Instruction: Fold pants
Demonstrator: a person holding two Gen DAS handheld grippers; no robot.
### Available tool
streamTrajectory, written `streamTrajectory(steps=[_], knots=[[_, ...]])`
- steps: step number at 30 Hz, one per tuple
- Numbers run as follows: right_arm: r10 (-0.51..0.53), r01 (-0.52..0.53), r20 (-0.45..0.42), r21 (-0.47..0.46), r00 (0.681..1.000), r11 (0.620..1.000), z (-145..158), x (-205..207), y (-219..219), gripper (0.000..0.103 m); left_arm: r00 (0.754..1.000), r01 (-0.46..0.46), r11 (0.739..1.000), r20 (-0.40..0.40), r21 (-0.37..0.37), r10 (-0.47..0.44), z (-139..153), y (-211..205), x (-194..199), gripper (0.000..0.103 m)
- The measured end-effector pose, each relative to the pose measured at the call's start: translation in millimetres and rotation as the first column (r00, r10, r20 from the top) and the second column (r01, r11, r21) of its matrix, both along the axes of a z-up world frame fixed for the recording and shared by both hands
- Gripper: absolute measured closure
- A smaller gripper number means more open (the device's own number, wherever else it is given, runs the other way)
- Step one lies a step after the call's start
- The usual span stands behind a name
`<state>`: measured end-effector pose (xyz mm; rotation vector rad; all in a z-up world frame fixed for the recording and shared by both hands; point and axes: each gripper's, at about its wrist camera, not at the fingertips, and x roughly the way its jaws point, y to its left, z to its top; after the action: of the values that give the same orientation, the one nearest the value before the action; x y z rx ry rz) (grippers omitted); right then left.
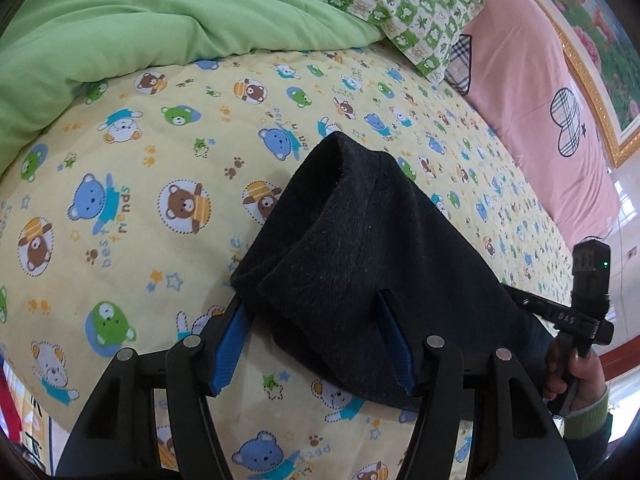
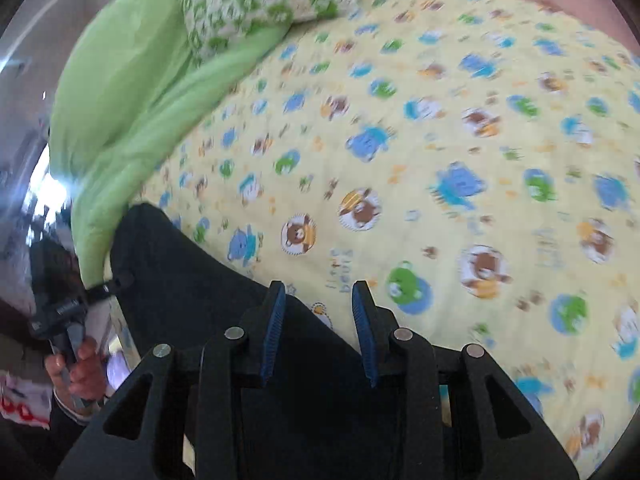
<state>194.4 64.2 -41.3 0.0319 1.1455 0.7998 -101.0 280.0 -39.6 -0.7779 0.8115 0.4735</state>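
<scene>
1. Left wrist view: the black left gripper [image 1: 312,344] has its blue-padded jaws set wide apart. The dark charcoal fleece pants [image 1: 352,248] lie folded into a thick bundle on the yellow bedsheet printed with cartoon bears [image 1: 160,168]. The near edge of the bundle drapes over the tips of both blue pads [image 1: 230,344], hiding them, but neither pad visibly pinches the cloth, so nothing is gripped.
2. Same view, surroundings: a rumpled light-green quilt [image 1: 120,32] is heaped at the far left of the bed, a green-and-white checked pillow [image 1: 384,4] lies at the top, and a pink cover with plaid heart patches [image 1: 532,92] runs along the right side. At the right edge a hand [image 1: 576,380] grips the handle of the other black device, beside the pants.
3. Right wrist view: this picture is blurred. The black right gripper [image 2: 320,332] has its blue pads [image 2: 272,336] parted to a moderate gap, with nothing between them.
4. Same view: the pants lie at the lower left, under and behind the left finger, reaching toward the green quilt. At the far left a hand [image 2: 76,372] holds the other gripper's handle.
</scene>
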Motion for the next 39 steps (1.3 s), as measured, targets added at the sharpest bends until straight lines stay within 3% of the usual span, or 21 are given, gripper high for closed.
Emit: streamTrajectory(steps=[2,4,5,6,8,9,13,15,17,19,21,22,24,25,30,34,39], knots=[[0.068,-0.068,-0.025,-0.008,0.997,0.998,-8.5,-3.2,13.5,0.067,1.000,0.007,1.000,-0.007,0.019,-0.007,-2.3,-1.1,3.4,0.043],[0.117,-0.117,0.011,-0.038,0.993,0.992,-7.6,-12.3,21.1,0.068,1.000,0.019,0.998,-0.005,0.056,-0.019,-2.6,-4.5,6.2,0.049],[0.142,-0.141,0.016,-0.051,0.990,0.989,-7.1,-17.0,22.8,0.071,1.000,0.025,0.997,-0.008,0.069,-0.024,-3.3,-5.6,7.3,0.055],[0.173,-0.172,0.012,-0.045,0.985,0.984,-5.8,-22.1,24.0,0.082,1.000,0.029,0.996,-0.007,0.080,-0.028,-3.2,-6.4,8.1,0.067],[0.210,-0.205,0.054,-0.085,0.976,0.975,-0.2,-33.3,25.8,0.088,0.999,0.036,0.997,0.031,0.069,-0.038,4.2,-7.0,5.5,0.081],[0.213,-0.203,0.088,-0.104,0.973,0.974,5.5,-37.9,25.7,0.090,0.997,0.037,0.996,0.066,0.081,-0.042,16.3,-8.9,0.4,0.082],[0.087,-0.064,0.274,-0.092,0.958,0.994,45.0,-39.8,11.5,0.094,0.988,0.051,0.987,0.134,0.151,-0.072,47.9,-17.0,-11.0,0.082],[0.024,0.009,0.336,-0.096,0.942,0.995,49.1,-32.5,9.5,0.094,0.989,0.074,0.981,0.115,0.180,-0.096,45.5,-17.9,-5.4,0.082],[0.004,0.040,0.340,-0.121,0.941,0.992,36.1,-24.7,16.2,0.094,0.993,0.088,0.979,0.057,0.184,-0.100,25.6,-13.6,6.6,0.082],[-0.001,0.057,0.314,-0.171,0.949,0.984,8.9,-18.2,25.6,0.094,0.995,0.097,0.982,0.006,0.161,-0.099,1.9,-6.6,15.2,0.080],[-0.030,0.083,0.295,-0.168,0.955,0.982,-8.3,-14.6,25.0,0.093,0.994,0.101,0.983,0.021,0.151,-0.105,1.6,-4.9,11.1,0.072],[-0.059,0.105,0.301,-0.139,0.952,0.985,-5.3,-16.0,21.6,0.088,0.995,0.094,0.983,0.027,0.156,-0.100,8.3,-4.4,6.9,0.068],[-0.140,0.172,0.301,-0.083,0.943,0.982,8.9,-21.0,3.4,0.080,0.998,0.052,0.977,0.015,0.207,-0.056,22.5,-4.4,-1.6,0.048],[-0.176,0.195,0.304,-0.031,0.936,0.980,19.2,-27.2,-9.7,0.077,0.999,0.030,0.973,0.011,0.230,-0.033,29.7,-5.3,-5.7,0.045],[-0.262,0.238,0.309,0.114,0.914,0.965,49.6,-66.5,-64.3,0.065,0.997,0.008,0.972,0.067,0.235,-0.025,57.3,-14.1,-16.5,0.043],[-0.336,0.297,0.267,0.175,0.903,0.939,49.9,-102.8,-109.6,0.064,0.991,0.077,0.967,0.086,0.241,-0.101,69.5,-40.5,-0.6,0.043],[-0.420,0.384,0.244,0.181,0.874,0.905,38.3,-136.5,-151.1,0.064,0.970,0.200,0.950,0.092,0.238,-0.227,72.3,-85.1,35.7,0.040]])
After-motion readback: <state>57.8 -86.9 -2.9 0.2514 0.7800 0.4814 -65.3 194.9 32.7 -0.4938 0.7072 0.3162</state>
